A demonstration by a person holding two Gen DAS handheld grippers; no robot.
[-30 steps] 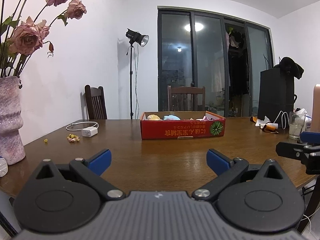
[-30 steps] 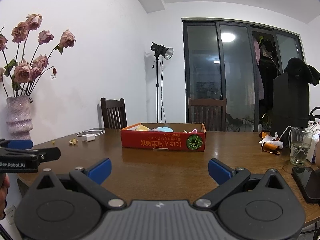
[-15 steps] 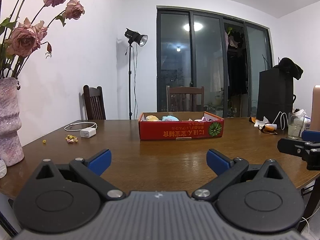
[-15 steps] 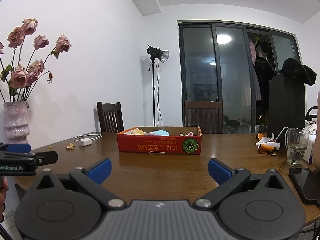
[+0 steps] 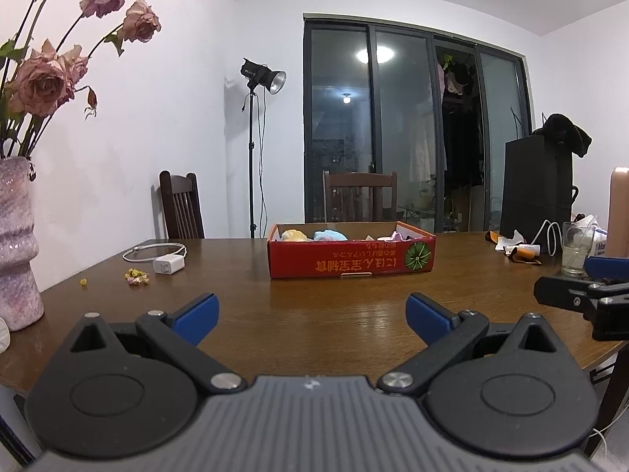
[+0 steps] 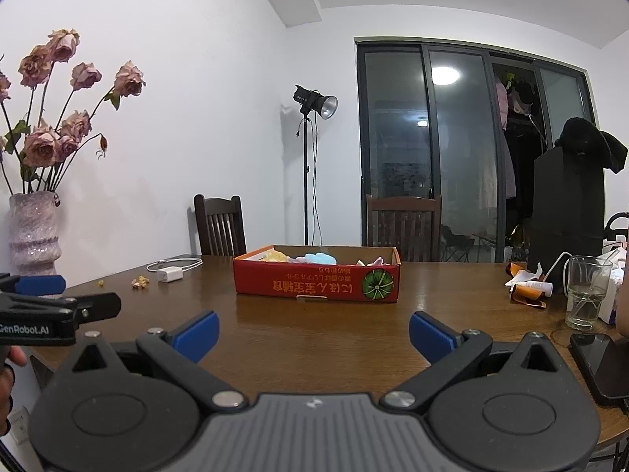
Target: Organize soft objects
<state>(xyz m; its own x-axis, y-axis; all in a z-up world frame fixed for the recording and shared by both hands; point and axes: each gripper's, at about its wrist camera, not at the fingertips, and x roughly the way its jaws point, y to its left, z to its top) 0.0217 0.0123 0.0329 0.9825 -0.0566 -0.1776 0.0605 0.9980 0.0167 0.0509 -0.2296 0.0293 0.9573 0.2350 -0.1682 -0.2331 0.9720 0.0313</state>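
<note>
Wooden table (image 5: 314, 314), one red box (image 5: 352, 259), two chairs, both claws spread, empty.

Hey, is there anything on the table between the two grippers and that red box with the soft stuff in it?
Nothing visible. Bare table lies between the open left gripper, the open right gripper and the red box. The charger and glass sit off to the sides.

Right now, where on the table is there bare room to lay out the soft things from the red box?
Widest bare wood: between the open left gripper, the open right gripper and the red box. A smaller patch lies between box and charger. Crowded: the right end, with glass, wrappers and phone; petals and vase at left.
</note>
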